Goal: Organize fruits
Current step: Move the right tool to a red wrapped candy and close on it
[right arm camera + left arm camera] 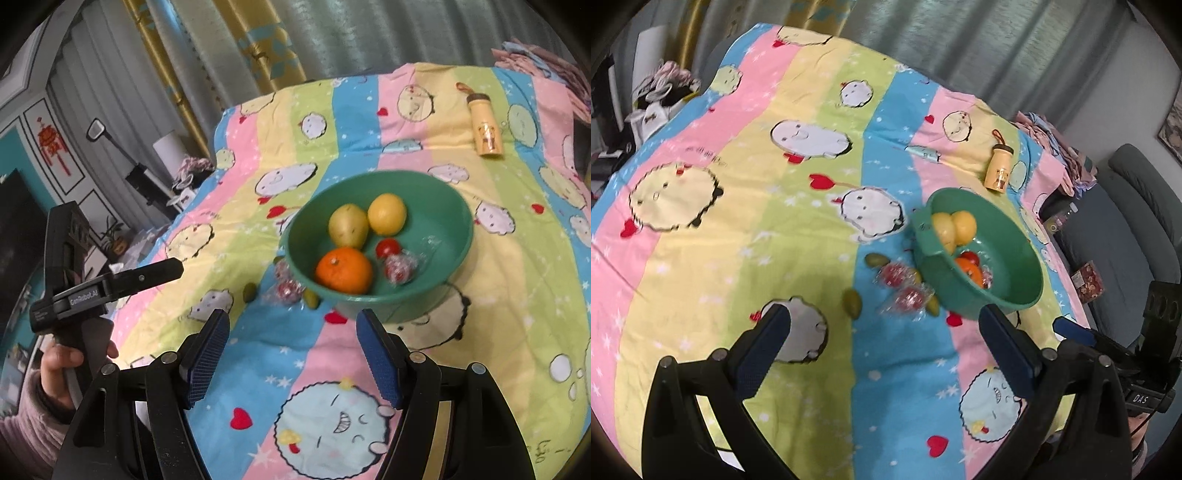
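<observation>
We work over a bed covered with a striped cartoon sheet. A green bowl sits on it as the collecting spot. In the right wrist view it holds an orange, a pear, a lemon, a small red fruit and one wrapped red fruit, all bunched toward the bowl's near-left side.

Loose fruit lies on the sheet just beside the bowl's left rim: two wrapped red fruits and three small green fruits. They sit close together, so a pick risks nudging a neighbour, and the crinkly wrap looks slippery.

The left hand-held gripper has its jaws spread wide with nothing between them, aimed down toward the loose cluster; we judge it is lining up for the next pick, probably a green fruit or a wrapped one. The right hand-held gripper also has its jaws apart and empty, hanging in front of the bowl's near rim, likely clear of a drop-off or waiting its turn.

A yellow bottle lies on its side well beyond the bowl, not part of the sorting. The person's hand grips the left tool's handle at the left edge.

Task looks about half done: five pieces in, five out.
</observation>
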Demonstrator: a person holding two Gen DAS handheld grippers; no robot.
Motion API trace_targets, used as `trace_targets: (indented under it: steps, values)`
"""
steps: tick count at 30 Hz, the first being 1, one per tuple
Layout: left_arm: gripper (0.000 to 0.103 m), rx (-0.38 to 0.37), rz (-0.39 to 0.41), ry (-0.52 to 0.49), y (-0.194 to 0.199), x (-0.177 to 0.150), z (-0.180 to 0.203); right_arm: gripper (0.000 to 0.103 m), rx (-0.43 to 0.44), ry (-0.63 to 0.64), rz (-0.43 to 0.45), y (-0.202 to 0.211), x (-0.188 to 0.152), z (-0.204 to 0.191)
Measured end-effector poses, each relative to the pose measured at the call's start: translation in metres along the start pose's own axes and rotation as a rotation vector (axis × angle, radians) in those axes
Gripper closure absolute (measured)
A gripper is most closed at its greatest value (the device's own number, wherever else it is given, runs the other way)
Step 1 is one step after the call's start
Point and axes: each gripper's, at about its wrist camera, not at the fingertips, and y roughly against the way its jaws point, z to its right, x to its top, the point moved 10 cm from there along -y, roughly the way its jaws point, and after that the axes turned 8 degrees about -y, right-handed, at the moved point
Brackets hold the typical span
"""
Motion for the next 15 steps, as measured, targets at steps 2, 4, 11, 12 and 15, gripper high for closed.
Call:
trace_targets:
  steps: [2,4,11,12,15]
  values:
    - [0.001,-0.004,-0.004,0.002,-0.001,-0.005,-0.004,0.031,0.008,0.002,-0.014,-0.005,-0.005,-0.003]
    - [0.001,-0.015,-0.004,0.003,-0.001,-0.01,-0.007,0.031,0.012,0.011,-0.027,-0.011,-0.011,-0.007]
    - [0.001,-0.037,-0.015,0.018,-0.005,-0.028,-0.024,0.031,0.028,0.052,-0.083,-0.04,-0.028,-0.024]
    - [0.001,-0.042,-0.017,0.025,-0.006,-0.03,-0.027,0.031,0.027,0.055,-0.092,-0.047,-0.03,-0.025]
    - [0.001,-0.042,-0.021,0.034,-0.006,-0.033,-0.034,0.031,0.025,0.047,-0.108,-0.066,-0.033,-0.029]
